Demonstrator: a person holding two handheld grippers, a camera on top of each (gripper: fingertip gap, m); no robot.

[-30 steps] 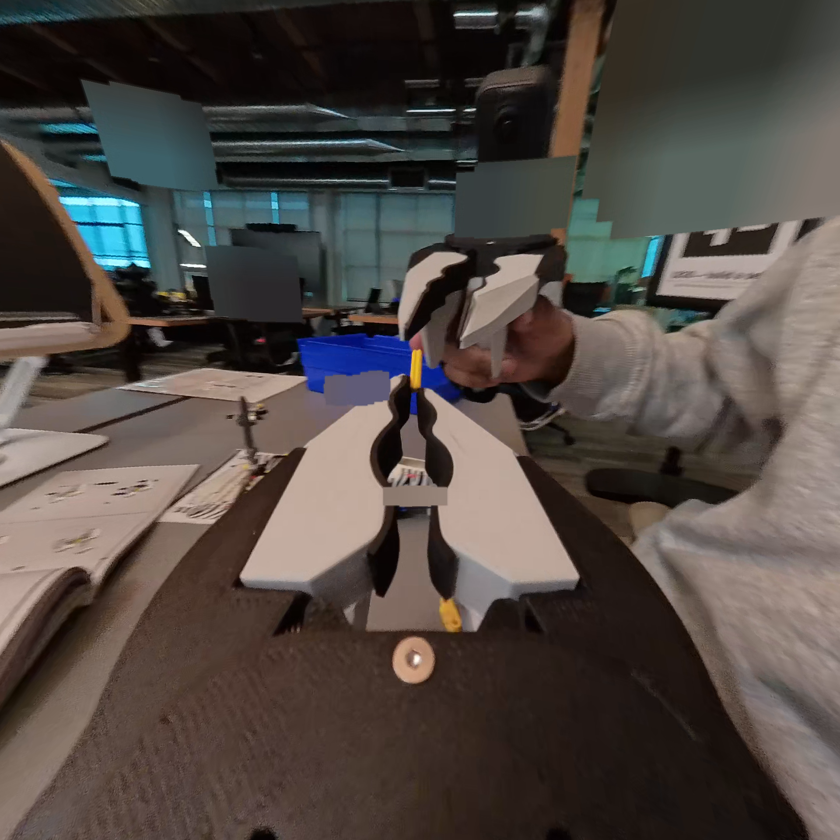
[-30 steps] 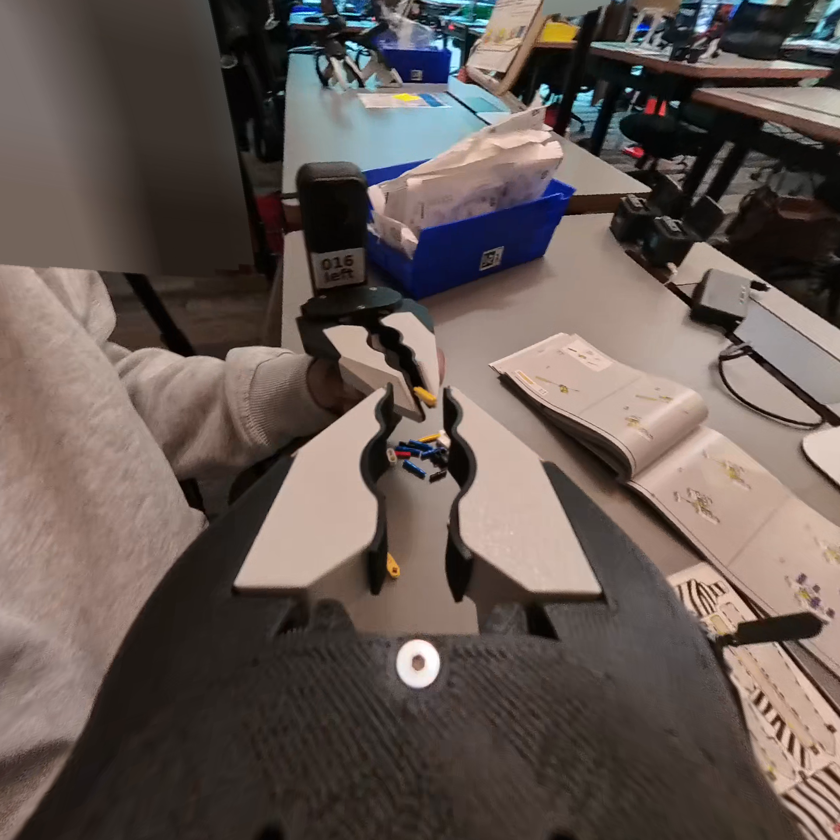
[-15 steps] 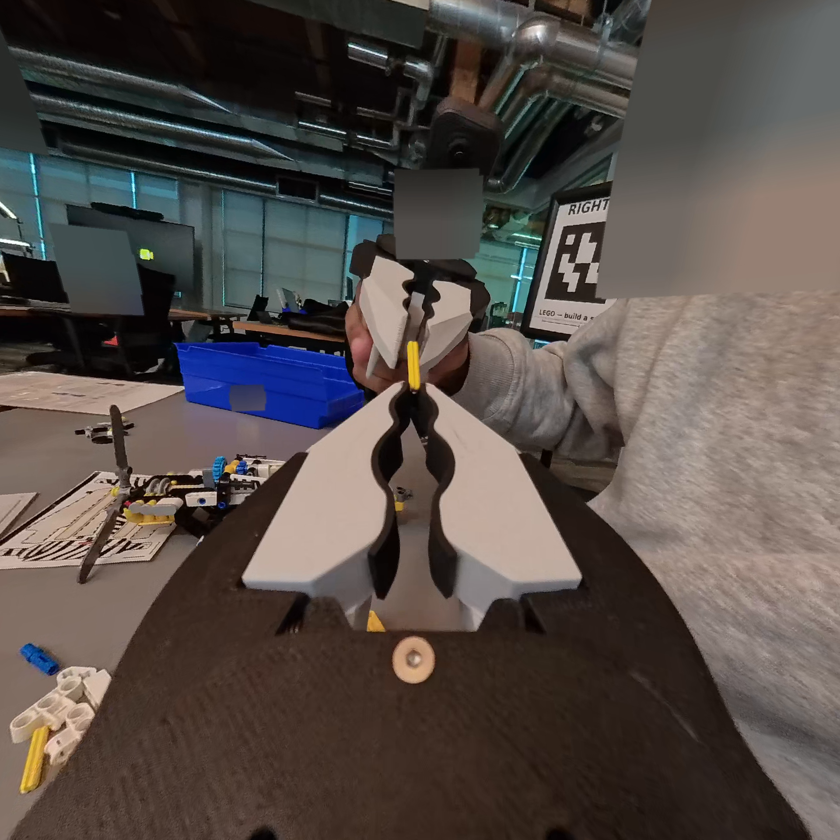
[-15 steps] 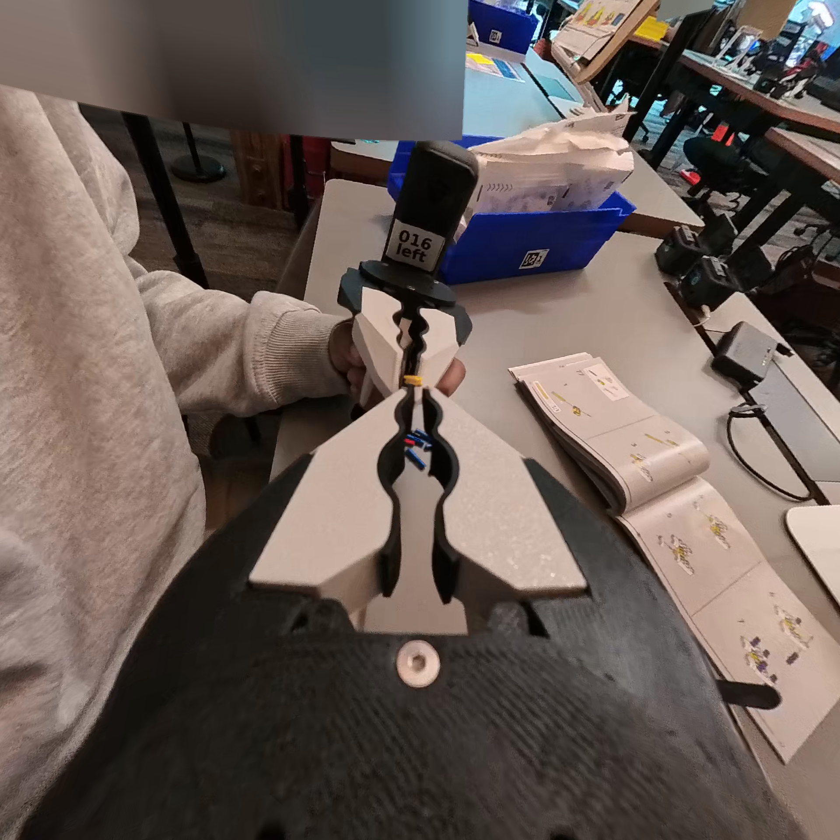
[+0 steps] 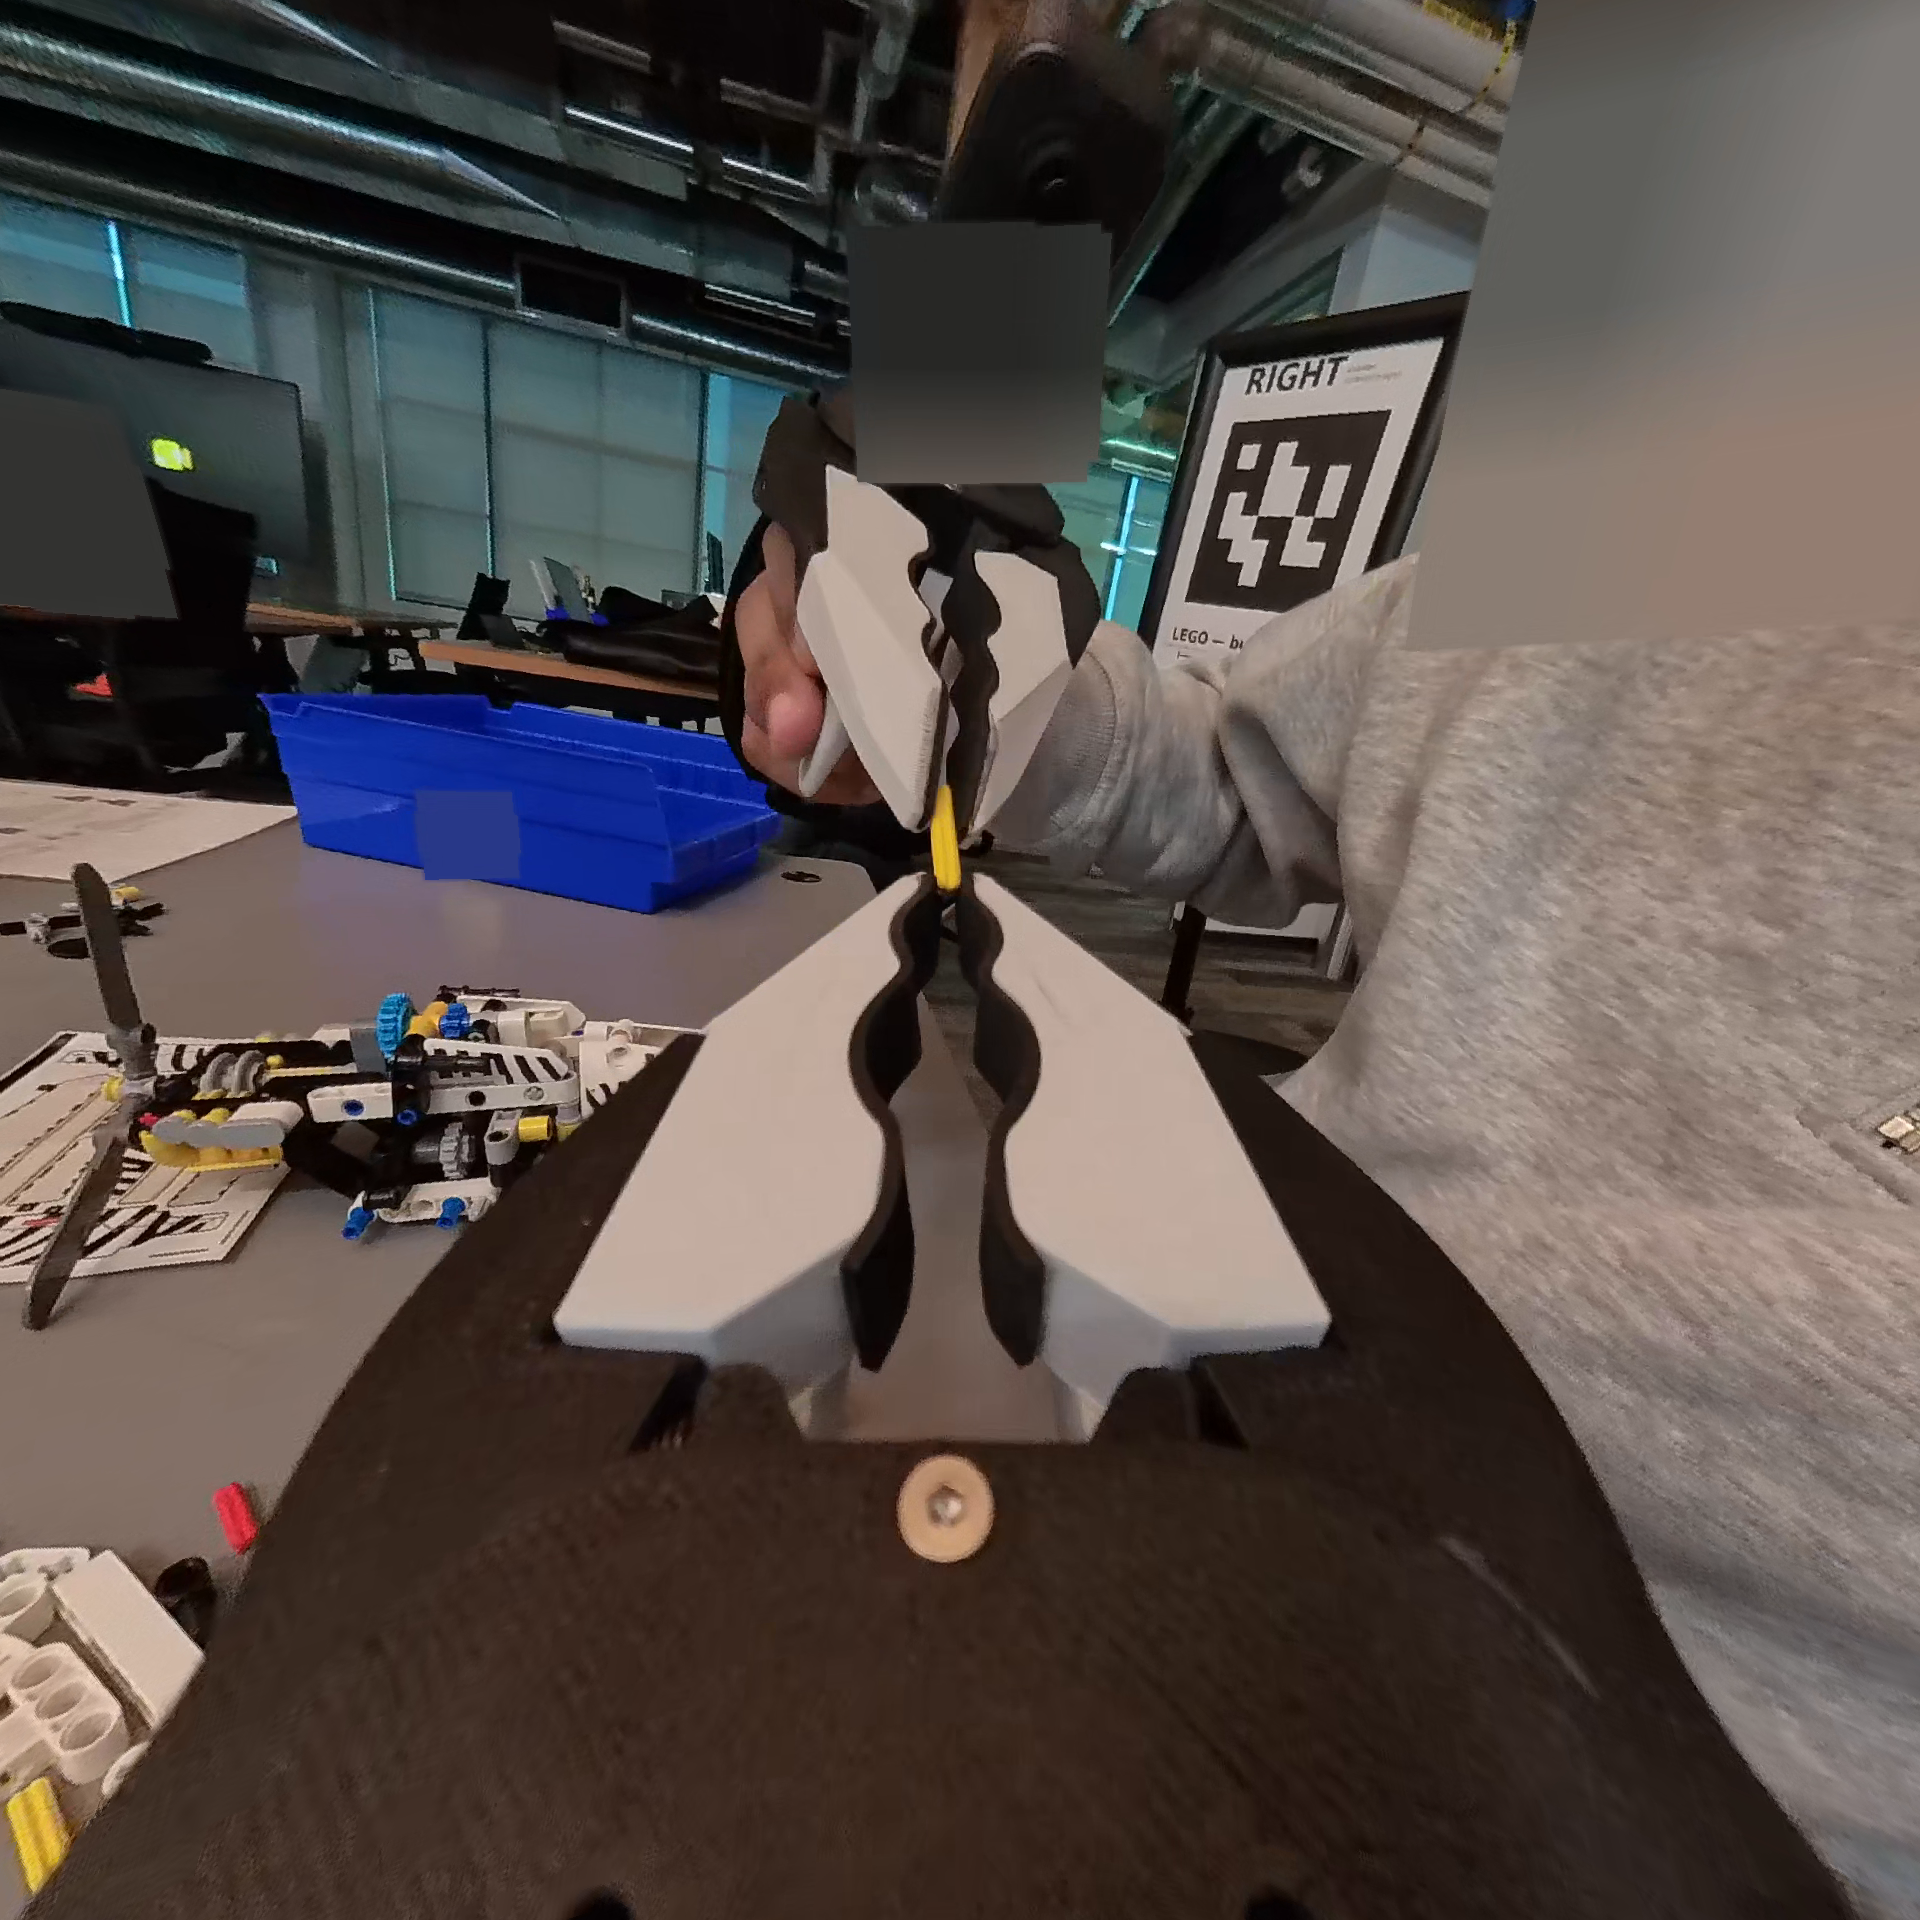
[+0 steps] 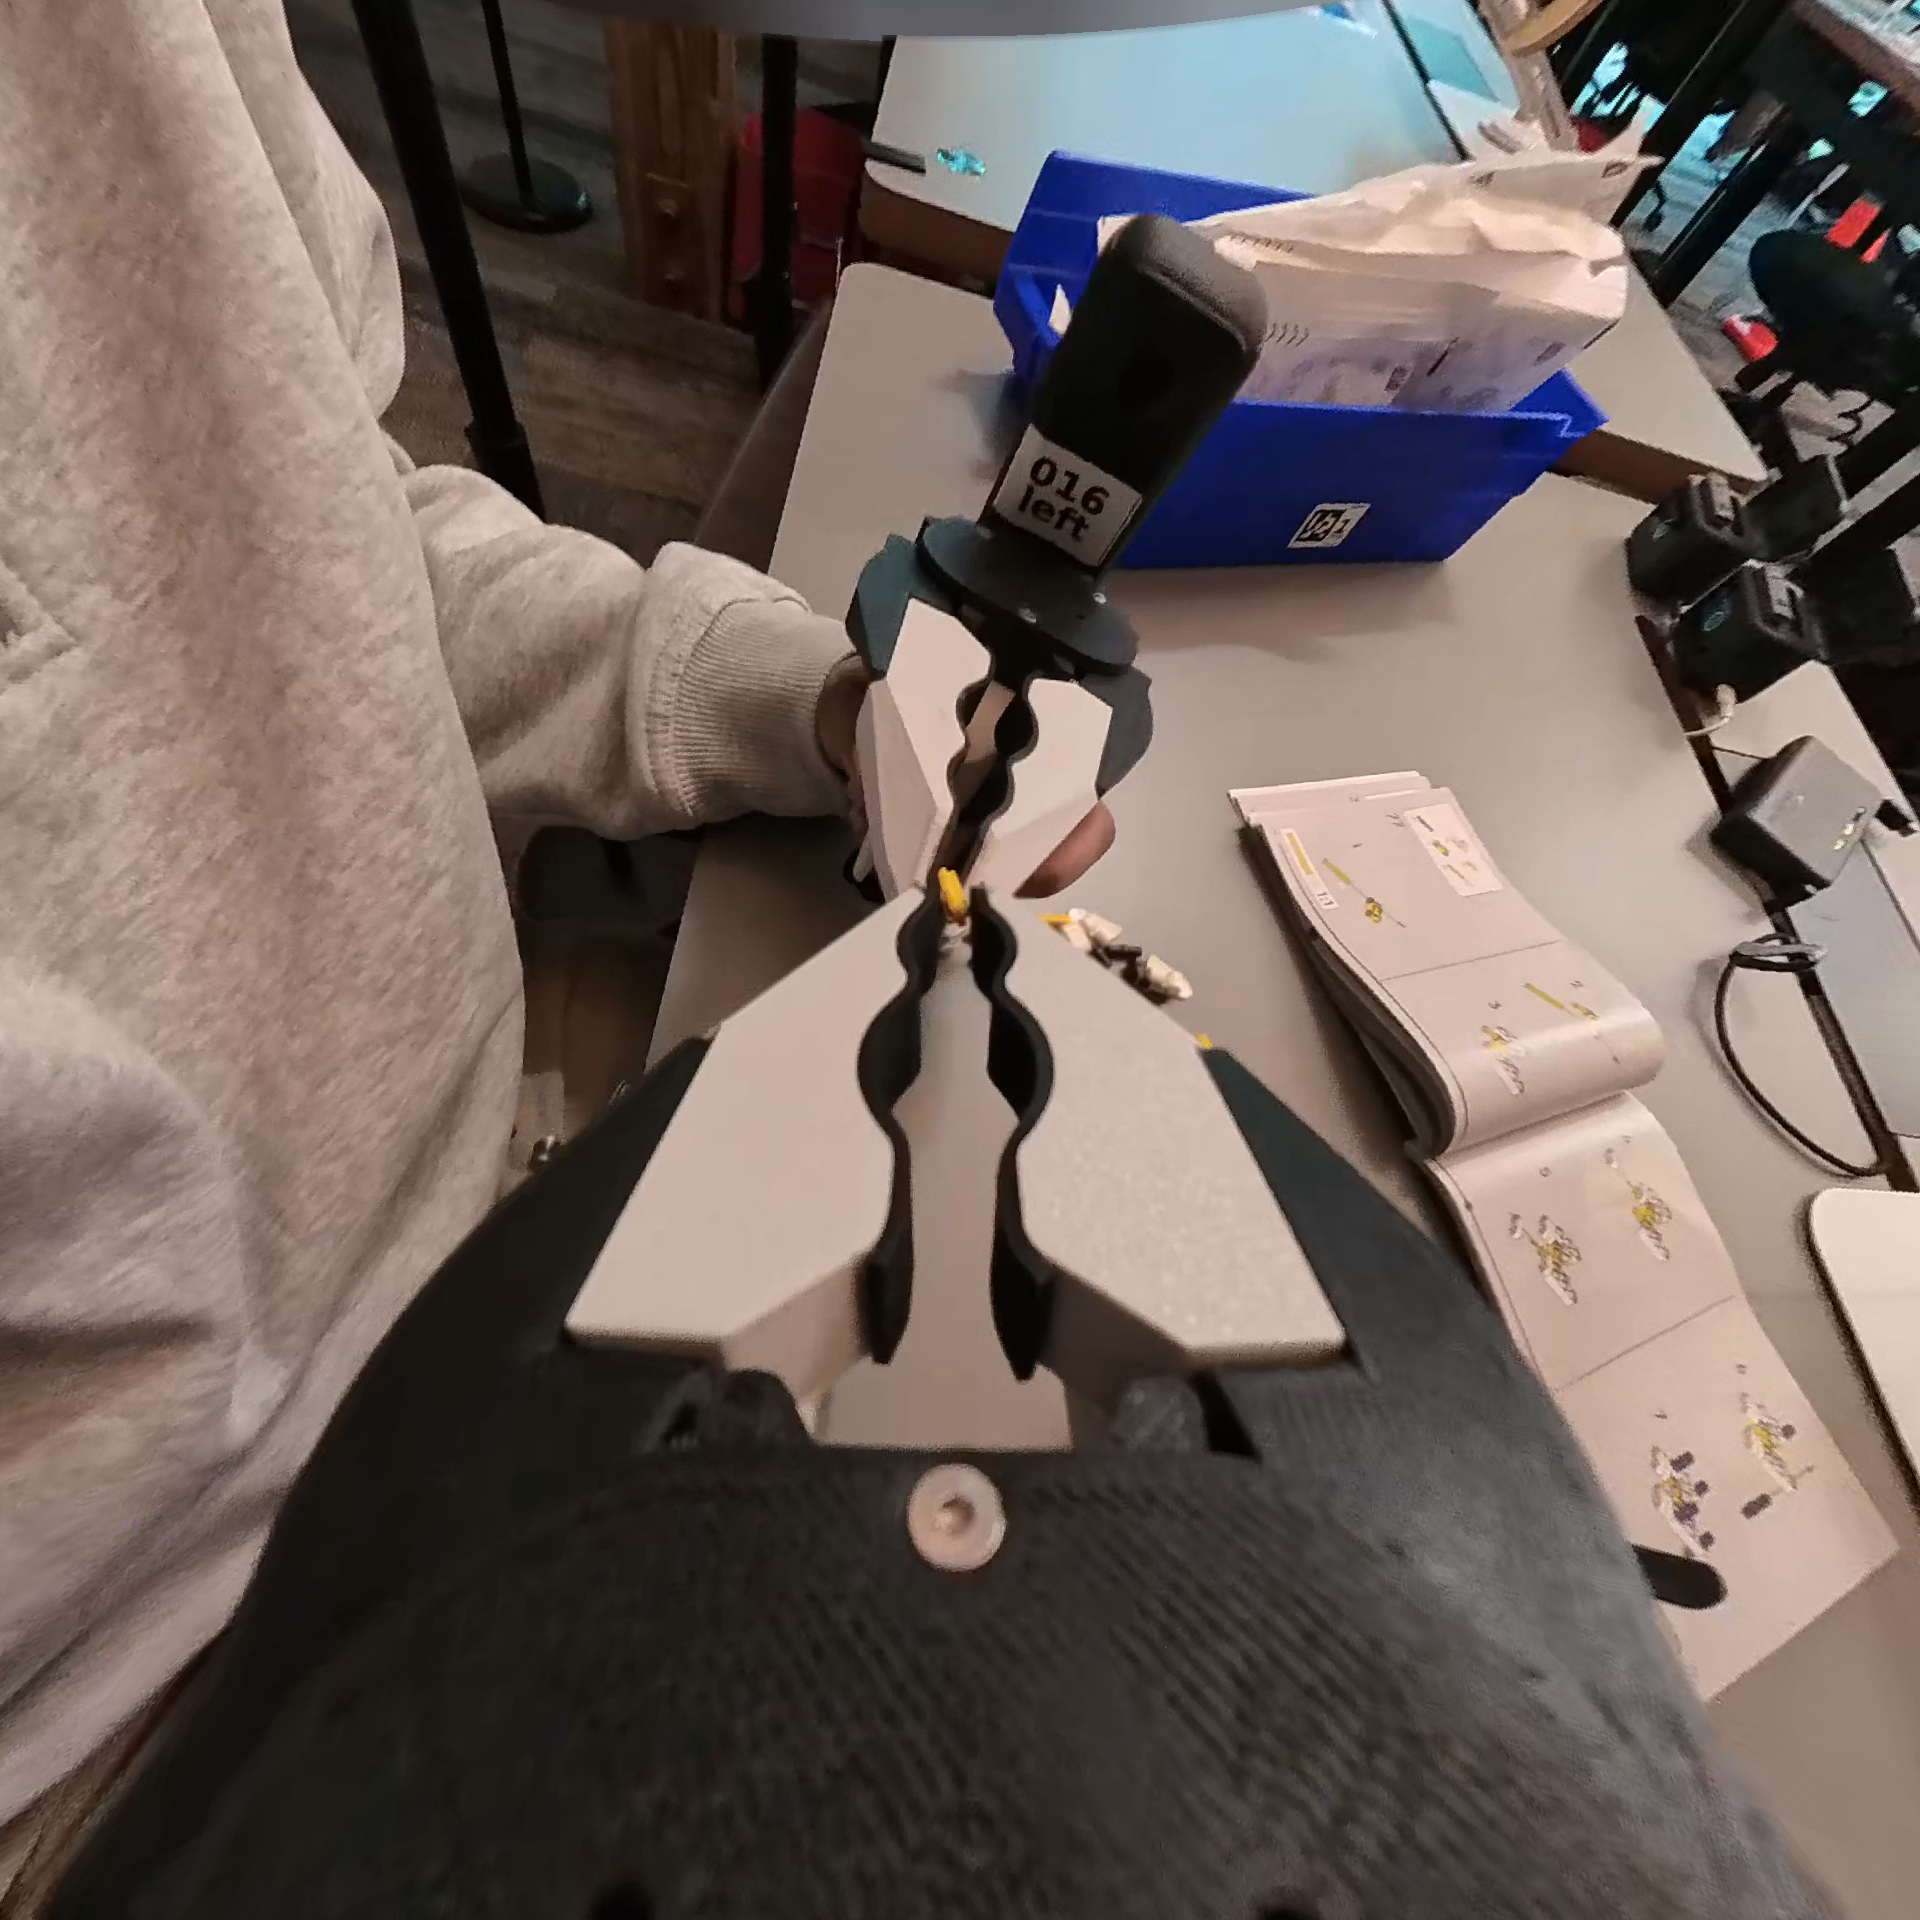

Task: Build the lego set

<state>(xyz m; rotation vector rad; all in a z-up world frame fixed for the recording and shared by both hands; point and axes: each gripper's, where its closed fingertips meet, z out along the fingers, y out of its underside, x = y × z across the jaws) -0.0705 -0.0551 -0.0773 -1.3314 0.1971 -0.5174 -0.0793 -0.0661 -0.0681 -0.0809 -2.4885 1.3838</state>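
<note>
The left claw (image 5: 943, 902) and the right claw (image 6: 951, 914) meet tip to tip in the air above the table edge, both closed on the same small yellow peg (image 5: 944, 850), one at each end. In the right wrist view the peg (image 6: 949, 894) shows only as a yellow speck between the two sets of tips.

The left claw's black handle carries a white sticker with print, and a framed sign (image 5: 1294, 499) with a black-and-white square code and lettering stands behind the right claw. The blue bin (image 6: 1340, 457) holding white paper bags has a small code sticker on its front.

On the grey table (image 5: 312, 935) the half-built model (image 5: 416, 1091), white, black and yellow with a long black blade, lies on a striped sheet to the left, well apart from the claws. Loose white, red and yellow pieces (image 5: 62, 1683) lie nearer the camera. An open instruction booklet (image 6: 1507, 1091) lies to the right, with a few loose pieces (image 6: 1122, 951) just past the claw tips.
</note>
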